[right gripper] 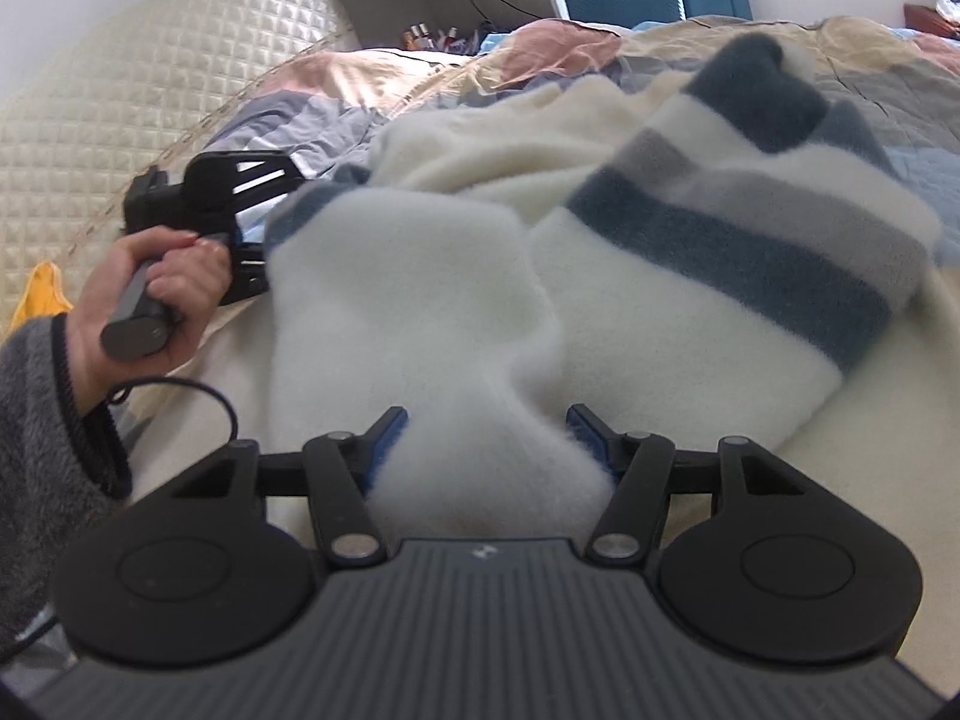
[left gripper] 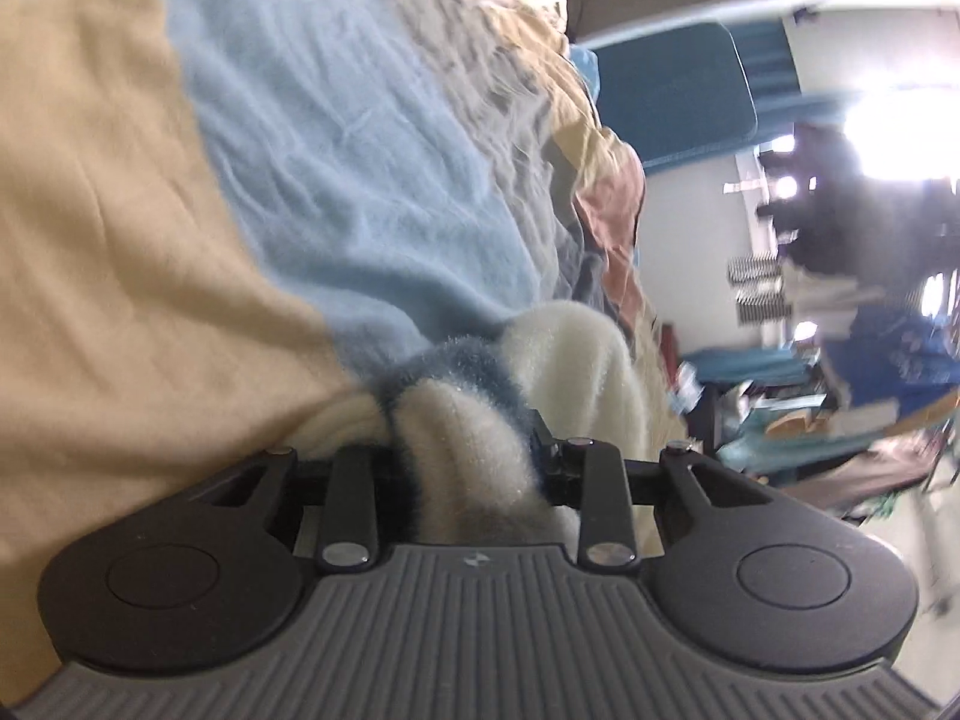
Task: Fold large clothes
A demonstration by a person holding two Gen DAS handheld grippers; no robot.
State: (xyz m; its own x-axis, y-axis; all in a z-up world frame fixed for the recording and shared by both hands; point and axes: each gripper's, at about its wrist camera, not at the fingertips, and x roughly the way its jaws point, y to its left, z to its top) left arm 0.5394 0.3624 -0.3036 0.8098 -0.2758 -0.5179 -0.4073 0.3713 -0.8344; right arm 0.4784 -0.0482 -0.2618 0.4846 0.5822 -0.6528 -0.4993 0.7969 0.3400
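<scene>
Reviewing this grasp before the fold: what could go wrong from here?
1. The right tongs pinch only a narrow bunch of the thick sweater; a hard pull could slip it out.
2. The left tongs grip a wad at a striped edge, so the fold may come out uneven.
3. The striped sleeve lies crumpled over the body and may get trapped in the fold, dragging on the quilt.
</scene>
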